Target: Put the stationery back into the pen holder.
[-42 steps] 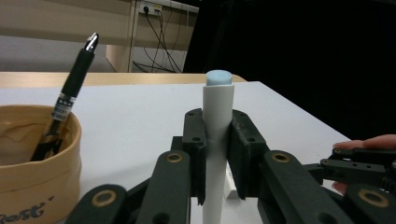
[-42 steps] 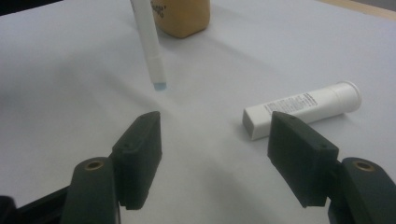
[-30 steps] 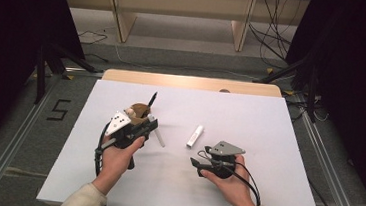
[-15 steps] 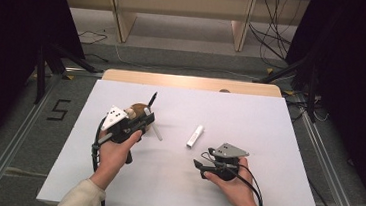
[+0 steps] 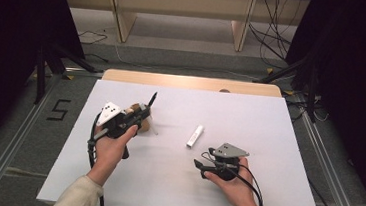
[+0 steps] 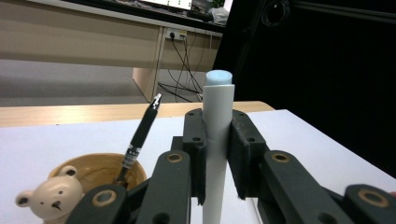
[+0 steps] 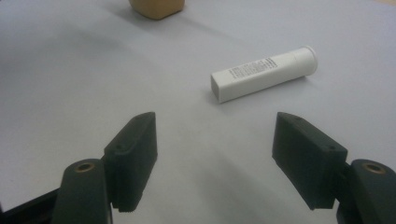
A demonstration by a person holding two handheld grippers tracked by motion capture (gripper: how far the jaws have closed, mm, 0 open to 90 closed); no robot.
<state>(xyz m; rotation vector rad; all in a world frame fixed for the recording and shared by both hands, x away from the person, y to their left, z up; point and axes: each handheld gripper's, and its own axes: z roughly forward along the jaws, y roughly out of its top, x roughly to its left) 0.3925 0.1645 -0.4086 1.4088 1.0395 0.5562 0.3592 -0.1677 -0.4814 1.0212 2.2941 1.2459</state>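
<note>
Left gripper (image 6: 217,154): you have it clenched on a white stick (image 6: 218,140) with a pale blue tip; the two black jaws press on it from either side, and the stick stands upright between them in the left gripper view; in the high view your left hand (image 5: 111,149) carries this gripper (image 5: 142,115) over the left half of the table.

White stick: held in the left gripper, raised off the sheet; its blue end points up and away from you; its lower end runs down out of the left gripper view.

Bear cup (image 6: 86,179): a tan cup with a small cream bear head on its near rim; it sits just left of the gripped stick in the left gripper view; in the high view it lies right beside the left gripper, partly covered by it.

Black pen (image 6: 140,137): it stands tilted in the bear cup, tip down inside, clip end leaning up and to the right.

Right gripper (image 7: 215,158): released; your jaws stand wide apart with nothing between them; your right hand (image 5: 234,185) rests it on the near right of the table.

White tube (image 7: 264,73): it lies flat on the sheet just beyond the open right jaws, cap end to the right; in the high view it lies (image 5: 194,135) between your two grippers, apart from both.

Table (image 5: 250,114): a white sheet covers it; a wooden edge shows along the far side.
</note>
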